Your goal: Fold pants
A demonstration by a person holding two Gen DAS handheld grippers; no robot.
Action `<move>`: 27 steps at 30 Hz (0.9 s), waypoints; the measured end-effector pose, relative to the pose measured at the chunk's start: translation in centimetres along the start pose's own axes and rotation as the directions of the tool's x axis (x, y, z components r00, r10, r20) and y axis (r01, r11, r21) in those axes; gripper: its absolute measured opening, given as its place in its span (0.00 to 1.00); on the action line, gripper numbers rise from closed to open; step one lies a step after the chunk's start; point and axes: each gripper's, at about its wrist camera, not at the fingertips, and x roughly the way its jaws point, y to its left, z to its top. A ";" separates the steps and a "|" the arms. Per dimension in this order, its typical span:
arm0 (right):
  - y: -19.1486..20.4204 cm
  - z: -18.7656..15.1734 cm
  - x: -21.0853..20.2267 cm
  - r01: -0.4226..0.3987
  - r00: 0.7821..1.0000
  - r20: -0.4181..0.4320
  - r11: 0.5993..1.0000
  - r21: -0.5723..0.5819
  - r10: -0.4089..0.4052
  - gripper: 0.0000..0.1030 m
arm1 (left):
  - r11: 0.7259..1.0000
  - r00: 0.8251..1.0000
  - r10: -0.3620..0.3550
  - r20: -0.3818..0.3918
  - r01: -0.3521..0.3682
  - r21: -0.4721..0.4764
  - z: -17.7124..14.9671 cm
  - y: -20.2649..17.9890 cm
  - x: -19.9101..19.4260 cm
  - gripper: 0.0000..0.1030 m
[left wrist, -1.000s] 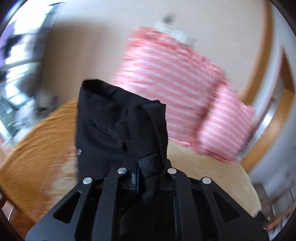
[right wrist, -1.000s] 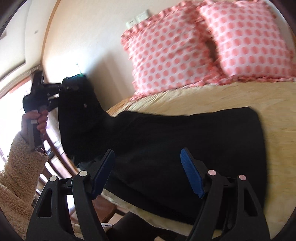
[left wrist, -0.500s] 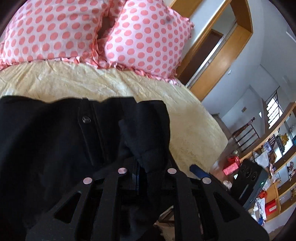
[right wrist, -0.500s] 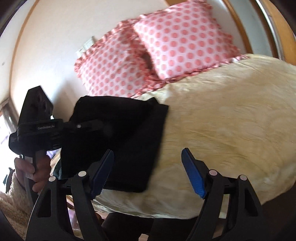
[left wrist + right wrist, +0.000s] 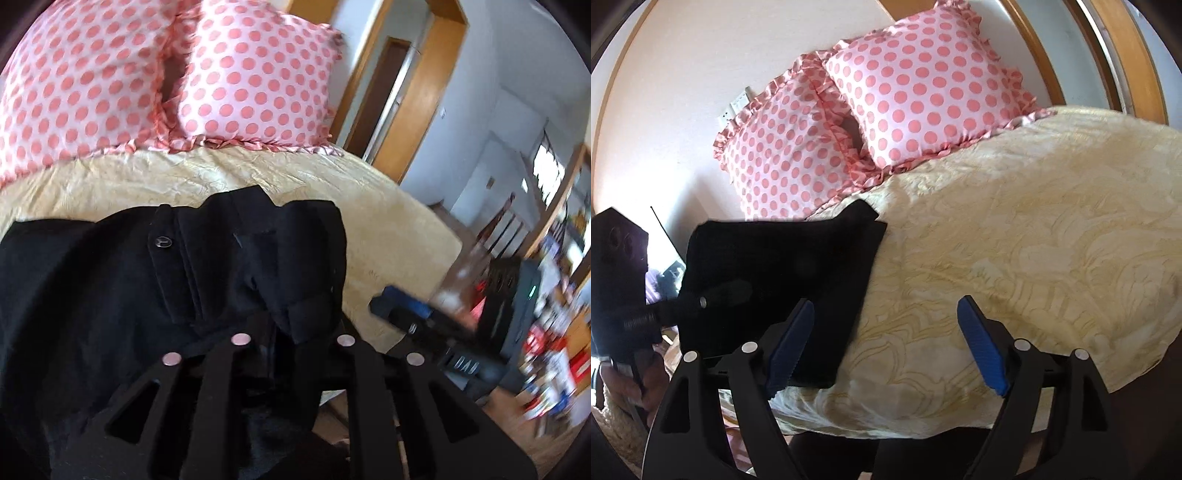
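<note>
The black pants (image 5: 110,280) lie folded on the yellow bedspread (image 5: 388,229), waistband and button facing up. My left gripper (image 5: 288,332) is shut on a bunch of the pants' fabric near the waistband; its fingertips are hidden in the cloth. In the right wrist view the pants (image 5: 783,266) form a flat folded slab at the bed's left edge, with the left gripper (image 5: 713,295) on them. My right gripper (image 5: 886,347) is open and empty, its blue pads (image 5: 790,339) apart, held above the bed's near edge just right of the pants.
Two pink polka-dot pillows (image 5: 923,88) lean on the wall at the head of the bed. A wooden door frame (image 5: 417,88) and cluttered shelves (image 5: 554,295) stand to the right. The bedspread (image 5: 1034,240) stretches to the right of the pants.
My left gripper has carried the pants' waist end over and down onto the rest, so the long spread pants are now a short folded slab. The right gripper has drifted right, still open.
</note>
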 end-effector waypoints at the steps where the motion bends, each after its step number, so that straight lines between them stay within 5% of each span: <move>1: 0.0 0.2 -0.2 0.008 1.000 0.009 1.000 -0.003 -0.008 0.79 | 1.000 1.000 0.013 -0.008 -0.013 0.022 -0.3 -0.3 0.3 0.17; 2: 0.0 0.5 -0.2 0.011 1.000 0.015 1.000 -0.003 -0.011 0.79 | 0.999 1.000 0.012 -0.014 -0.011 0.050 -0.5 -0.6 0.3 0.24; 4: 0.1 0.8 -0.5 0.022 0.999 0.030 1.000 -0.009 -0.022 0.79 | 0.996 1.000 -0.019 -0.003 0.019 0.088 -0.6 -1.0 -0.6 0.54; 5: 0.3 1.2 -0.8 0.032 0.998 0.046 0.999 -0.020 -0.031 0.79 | 0.995 1.000 -0.018 0.024 0.016 0.100 -0.7 -1.2 -1.9 0.77; 6: 0.5 1.4 -1.0 0.038 0.998 0.056 0.999 -0.030 -0.036 0.79 | 0.994 0.998 -0.021 0.055 0.015 0.109 -0.8 -1.3 -2.9 0.85; 9: 1.7 2.5 -2.2 0.042 0.992 0.126 0.996 -0.083 -0.031 0.79 | 0.995 0.984 0.003 0.180 -0.021 0.099 -1.0 0.3 -7.2 0.93; 11: 3.2 3.1 -2.7 0.001 0.986 0.164 0.992 -0.123 0.019 0.79 | 0.988 0.963 0.134 0.234 -0.147 0.042 -1.4 2.7 -8.7 0.94; 14: 6.8 3.4 -2.0 -0.105 0.979 0.150 0.969 -0.224 0.141 0.79 | 0.938 0.917 0.346 0.200 -0.344 -0.049 -2.3 6.5 -8.7 0.94; 19: 12.5 2.1 2.2 -0.170 0.981 0.019 0.906 -0.387 0.192 0.77 | 0.909 0.900 0.413 0.141 -0.399 -0.117 -4.1 9.2 -8.1 0.94; 23: 13.7 0.9 5.5 -0.119 0.993 -0.068 0.895 -0.430 0.099 0.77 | 0.882 0.878 0.471 0.086 -0.467 -0.066 -5.1 9.3 -6.8 0.94; 27: 11.3 -1.0 8.0 -0.037 0.980 -0.196 0.918 -0.395 -0.045 0.78 | 0.887 0.896 0.444 -0.026 -0.444 -0.130 -6.7 11.5 -5.5 0.95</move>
